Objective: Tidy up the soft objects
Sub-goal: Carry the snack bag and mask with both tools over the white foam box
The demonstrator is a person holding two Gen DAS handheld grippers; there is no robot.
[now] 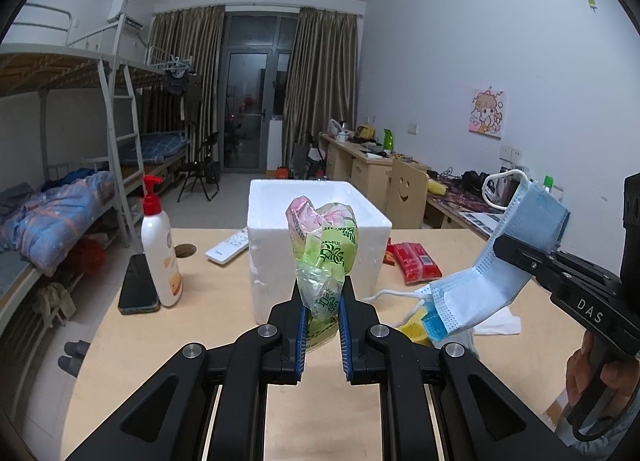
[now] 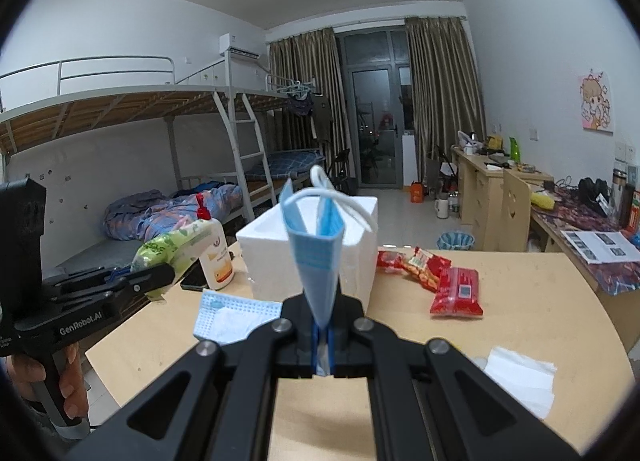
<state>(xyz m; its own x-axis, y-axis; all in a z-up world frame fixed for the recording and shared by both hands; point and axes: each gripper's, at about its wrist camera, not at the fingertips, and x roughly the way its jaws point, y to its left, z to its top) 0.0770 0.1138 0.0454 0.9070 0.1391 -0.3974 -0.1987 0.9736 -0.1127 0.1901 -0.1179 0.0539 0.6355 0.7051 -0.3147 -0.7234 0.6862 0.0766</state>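
Left hand-held gripper point(image 1: 322, 315) clamps wipes packet point(image 1: 326, 257), right point(image 2: 322, 335) (probably) pinches mask point(image 2: 316, 253) above table edge point(image 2: 592, 285).

The left gripper point(image 1: 323, 311) pinches a green tissue pack point(image 1: 326, 257); the white foam box point(image 1: 316, 221) stands just beyond it.

2 masks point(image 2: 318, 257), 3 red snack packs point(image 2: 456, 293), 1 foam box point(image 1: 320, 229), 1 lotion bottle point(image 1: 160, 257)

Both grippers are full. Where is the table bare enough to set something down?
Bare wood lies between the red packets and the white tissue, and in front of the lotion bottle. Crowded: around the loose mask beside the foam box.
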